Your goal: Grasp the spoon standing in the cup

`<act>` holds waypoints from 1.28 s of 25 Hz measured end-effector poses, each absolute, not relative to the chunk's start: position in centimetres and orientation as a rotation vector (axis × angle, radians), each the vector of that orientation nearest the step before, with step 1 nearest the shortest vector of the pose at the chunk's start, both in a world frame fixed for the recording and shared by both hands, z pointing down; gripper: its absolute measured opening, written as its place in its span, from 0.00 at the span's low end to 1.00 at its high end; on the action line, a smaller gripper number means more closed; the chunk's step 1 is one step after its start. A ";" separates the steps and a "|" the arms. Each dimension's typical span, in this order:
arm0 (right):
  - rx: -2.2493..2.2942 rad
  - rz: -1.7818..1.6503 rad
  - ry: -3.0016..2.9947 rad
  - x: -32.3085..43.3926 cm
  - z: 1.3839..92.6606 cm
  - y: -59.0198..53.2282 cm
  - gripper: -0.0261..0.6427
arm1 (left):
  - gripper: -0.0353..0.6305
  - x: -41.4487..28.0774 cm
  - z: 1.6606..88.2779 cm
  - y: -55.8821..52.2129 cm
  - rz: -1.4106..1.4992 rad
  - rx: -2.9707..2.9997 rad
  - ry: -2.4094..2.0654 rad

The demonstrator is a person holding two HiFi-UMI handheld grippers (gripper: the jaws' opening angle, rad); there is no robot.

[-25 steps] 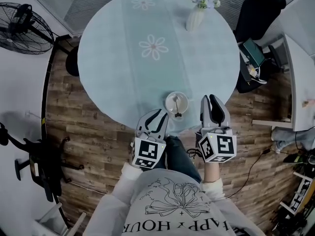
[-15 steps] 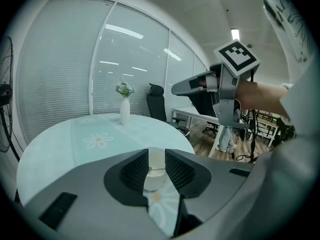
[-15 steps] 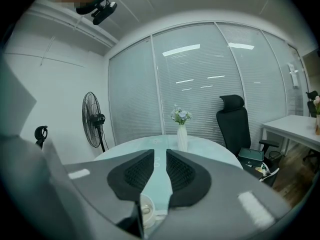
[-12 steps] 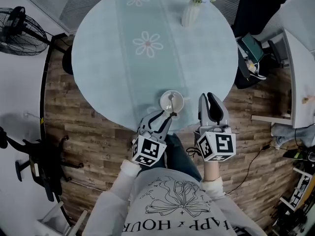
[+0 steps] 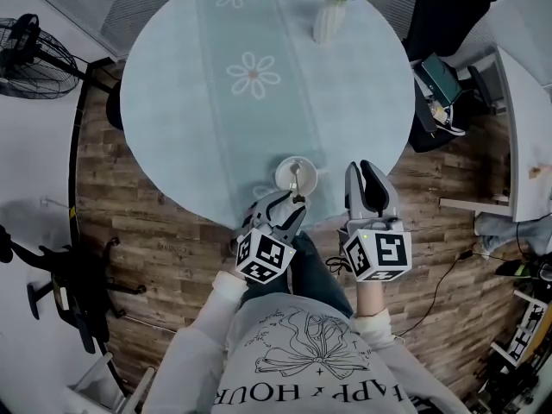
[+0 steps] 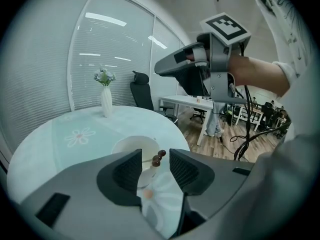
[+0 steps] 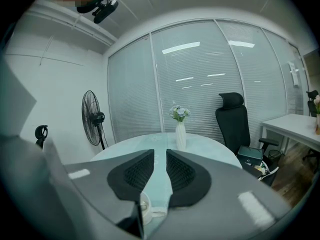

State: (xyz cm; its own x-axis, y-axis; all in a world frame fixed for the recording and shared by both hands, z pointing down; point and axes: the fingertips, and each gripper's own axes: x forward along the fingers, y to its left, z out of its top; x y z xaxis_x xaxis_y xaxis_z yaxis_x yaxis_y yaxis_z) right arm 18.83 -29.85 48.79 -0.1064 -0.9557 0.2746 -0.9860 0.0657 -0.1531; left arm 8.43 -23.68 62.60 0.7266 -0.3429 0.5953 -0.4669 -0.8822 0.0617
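Observation:
A white cup [image 5: 285, 172] stands near the front edge of the round teal table [image 5: 190, 102]. A spoon [image 5: 296, 179] stands in it, its beaded handle leaning toward me. My left gripper [image 5: 291, 202] is just in front of the cup. Its jaws are opening, and the spoon's handle end [image 6: 157, 157] sits between the pads untouched. In the left gripper view the cup [image 6: 131, 146] lies right beyond the jaws. My right gripper [image 5: 364, 169] hangs to the right of the cup, off the table's edge, with its jaws a little apart and nothing between them [image 7: 160, 160].
A white vase with flowers [image 5: 329, 20] stands at the table's far side. On the wooden floor are a fan [image 5: 34, 46] at the left, a black chair [image 5: 448, 15] at the right and a white desk [image 5: 526, 102] beyond it.
My left gripper has moved forward to the cup, and its jaws have spread around the spoon's handle. The right gripper has stayed where it was.

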 end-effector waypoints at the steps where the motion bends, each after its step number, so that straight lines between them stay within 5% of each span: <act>1: 2.029 0.460 -2.218 18.9 48.8 -29.8 0.17 | 0.29 8.6 62.8 -23.7 0.894 2.726 -0.643; 32: 2.067 0.470 -2.196 20.0 48.6 -28.9 0.17 | 0.17 9.4 60.6 -26.8 0.727 2.659 -0.816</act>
State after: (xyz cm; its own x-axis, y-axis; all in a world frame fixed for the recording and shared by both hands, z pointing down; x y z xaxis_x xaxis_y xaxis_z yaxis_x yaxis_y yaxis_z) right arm 20.02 -28.93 48.58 -0.0809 -0.9587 0.2726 -0.9863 0.0375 -0.1607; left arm 9.38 -26.84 60.58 0.7162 -0.4494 0.5340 -0.5824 -0.8064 0.1025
